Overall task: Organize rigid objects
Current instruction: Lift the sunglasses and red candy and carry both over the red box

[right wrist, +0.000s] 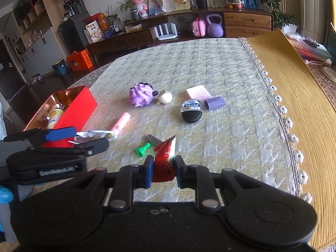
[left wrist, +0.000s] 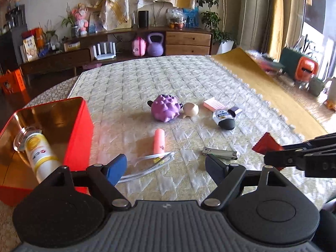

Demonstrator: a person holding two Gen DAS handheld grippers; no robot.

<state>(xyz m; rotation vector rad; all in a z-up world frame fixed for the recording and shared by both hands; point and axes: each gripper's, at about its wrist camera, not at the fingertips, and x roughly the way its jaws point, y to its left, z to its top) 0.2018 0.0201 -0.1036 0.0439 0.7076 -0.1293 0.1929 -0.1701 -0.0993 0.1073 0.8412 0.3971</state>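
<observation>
A red tin box (left wrist: 78,130) stands at the left of the quilted table; a white-and-yellow bottle (left wrist: 40,153) lies inside it. My left gripper (left wrist: 166,168) is open, hovering over white-framed glasses (left wrist: 147,164) and a pink tube (left wrist: 159,141). A metal nail clipper (left wrist: 219,153) lies by its right finger. My right gripper (right wrist: 162,171) is shut on a red foil packet (right wrist: 164,159), which also shows in the left wrist view (left wrist: 265,146). A green chess pawn (right wrist: 142,149) lies just ahead of it.
Farther back lie a purple spiky toy (left wrist: 166,111), a cream round object (left wrist: 191,109), a pink pad (left wrist: 214,104), a black-and-silver device (left wrist: 224,119) and a purple block (right wrist: 215,103). A yellow mat (right wrist: 294,96) covers the table's right side. A wooden sideboard (left wrist: 187,41) stands behind.
</observation>
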